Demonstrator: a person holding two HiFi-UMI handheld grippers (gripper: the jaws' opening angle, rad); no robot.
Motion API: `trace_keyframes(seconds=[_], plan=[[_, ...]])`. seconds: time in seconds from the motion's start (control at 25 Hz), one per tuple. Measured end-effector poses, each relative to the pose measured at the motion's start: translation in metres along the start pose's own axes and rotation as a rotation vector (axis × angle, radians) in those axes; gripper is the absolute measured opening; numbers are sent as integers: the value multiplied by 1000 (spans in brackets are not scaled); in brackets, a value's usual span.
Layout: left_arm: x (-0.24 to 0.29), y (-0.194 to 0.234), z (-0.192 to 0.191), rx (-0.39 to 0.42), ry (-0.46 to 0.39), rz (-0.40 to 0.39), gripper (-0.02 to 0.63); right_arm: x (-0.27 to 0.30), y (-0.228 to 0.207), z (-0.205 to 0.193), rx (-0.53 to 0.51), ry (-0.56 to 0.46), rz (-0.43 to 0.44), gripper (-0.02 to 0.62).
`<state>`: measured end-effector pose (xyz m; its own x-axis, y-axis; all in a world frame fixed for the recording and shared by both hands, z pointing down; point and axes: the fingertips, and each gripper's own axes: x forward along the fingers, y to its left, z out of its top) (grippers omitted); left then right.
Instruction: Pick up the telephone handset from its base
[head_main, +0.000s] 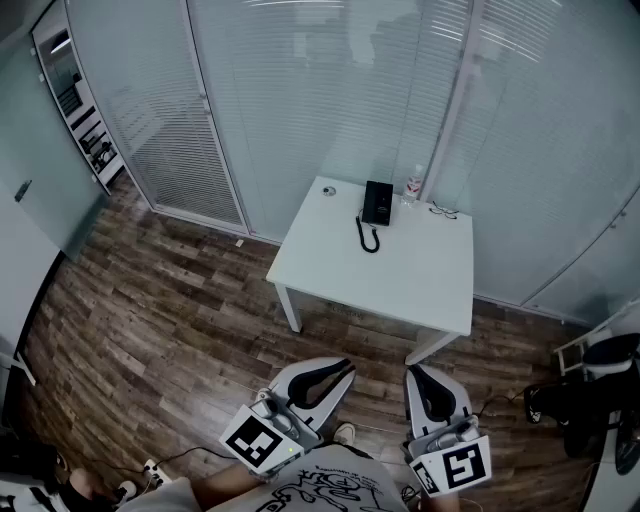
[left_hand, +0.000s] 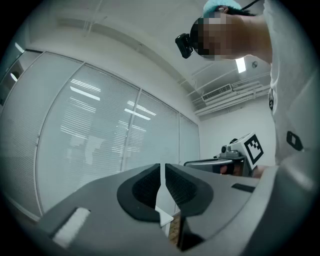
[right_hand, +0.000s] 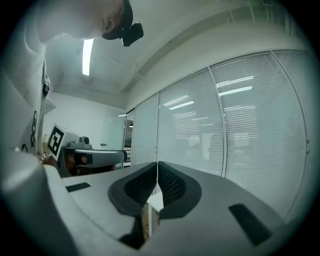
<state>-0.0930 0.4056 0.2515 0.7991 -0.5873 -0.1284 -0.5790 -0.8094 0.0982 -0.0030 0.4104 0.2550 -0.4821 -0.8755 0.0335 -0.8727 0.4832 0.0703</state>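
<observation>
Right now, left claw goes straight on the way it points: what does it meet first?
Likely the glass wall with blinds: the shut left claw points about level at it. The white table shows lower in its view, so it probably passes above that; depth is unclear.

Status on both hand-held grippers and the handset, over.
Left hand-held gripper and right hand-held gripper shut, empty, short of the table. Telephone at far edge, untouched. Bottle and glasses to its right, not blocking.

table (head_main: 400, 280): 1
phone (head_main: 377, 203): 1, with 1 coiled cord
bottle (head_main: 414, 187): 1
glasses (head_main: 443, 211): 1 pair
small round item (head_main: 329, 190): 1
shelf unit (head_main: 85, 115): 1
grippers: 2, left gripper (head_main: 347, 365) and right gripper (head_main: 414, 371)
</observation>
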Motion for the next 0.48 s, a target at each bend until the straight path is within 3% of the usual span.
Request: trace_keyframes(seconds=[0.48], plan=[[19, -5, -7, -10, 11, 1, 29, -5, -19, -2, -2, -5, 2, 6]])
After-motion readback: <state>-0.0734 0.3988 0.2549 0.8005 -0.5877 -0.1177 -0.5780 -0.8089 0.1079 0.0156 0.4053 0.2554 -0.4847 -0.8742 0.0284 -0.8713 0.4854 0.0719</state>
